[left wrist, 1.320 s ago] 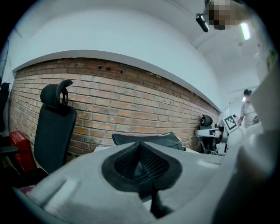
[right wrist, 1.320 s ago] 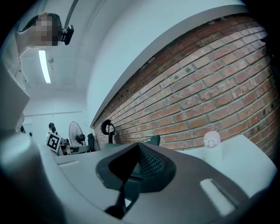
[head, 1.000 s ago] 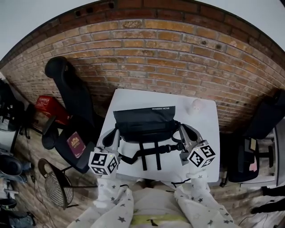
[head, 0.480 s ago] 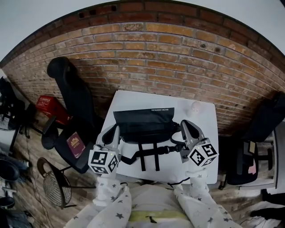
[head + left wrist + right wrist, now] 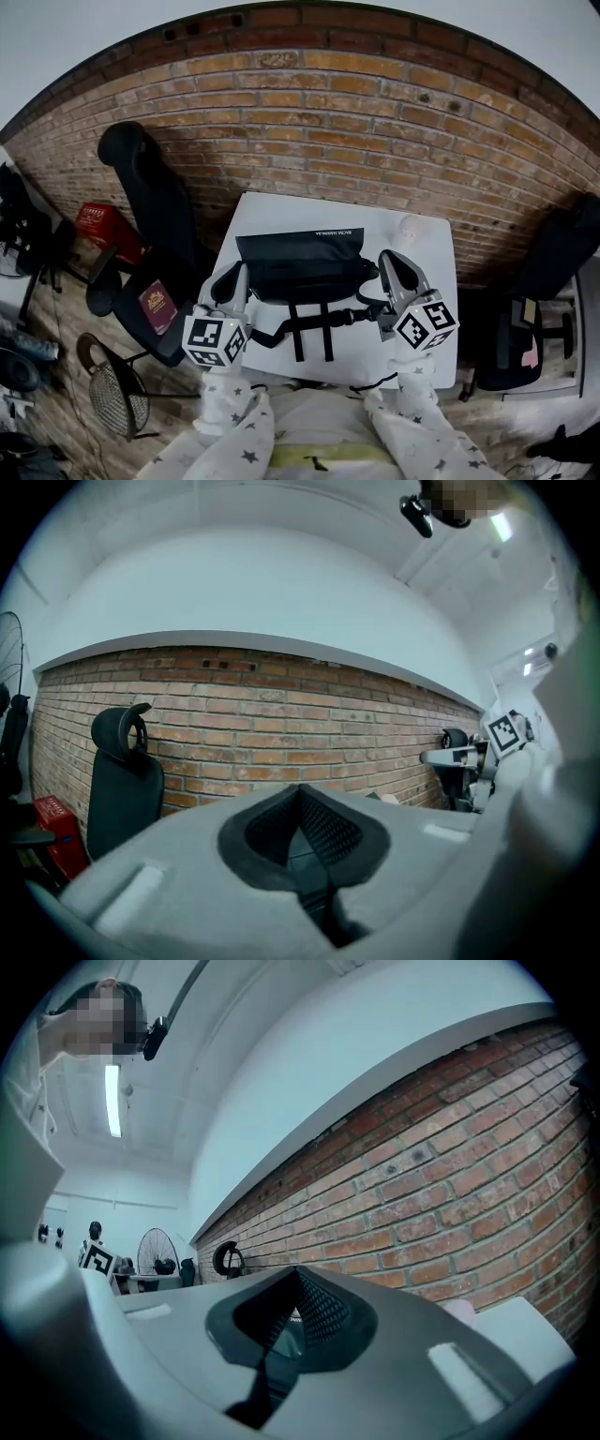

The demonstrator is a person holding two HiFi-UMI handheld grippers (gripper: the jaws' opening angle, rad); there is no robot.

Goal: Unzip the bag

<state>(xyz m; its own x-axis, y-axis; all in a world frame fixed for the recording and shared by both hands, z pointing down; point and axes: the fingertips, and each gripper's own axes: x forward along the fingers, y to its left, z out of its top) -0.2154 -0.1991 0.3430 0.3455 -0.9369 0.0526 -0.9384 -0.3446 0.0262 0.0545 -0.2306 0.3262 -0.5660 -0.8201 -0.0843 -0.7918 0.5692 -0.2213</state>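
Observation:
A black bag (image 5: 300, 263) lies flat on the white table (image 5: 441, 328), with its straps (image 5: 309, 330) trailing toward the person. My left gripper (image 5: 234, 278) hovers at the bag's left end, held level and shut with nothing in it. At the bag's right end my right gripper (image 5: 391, 265) is likewise shut and empty. In the left gripper view the left gripper (image 5: 302, 797) has its dark pads closed together, pointing at the brick wall. The right gripper (image 5: 298, 1281) in the right gripper view is closed the same way. The zip itself cannot be made out.
A small pale object (image 5: 410, 225) sits at the table's far right corner. A black office chair (image 5: 150, 202) stands left of the table with a maroon booklet (image 5: 157, 305) on its seat. The brick wall (image 5: 309, 122) runs behind the table. Another chair (image 5: 525, 333) stands to the right.
Both grippers have risen a little beside the bag's ends. The bag and its straps lie as before.

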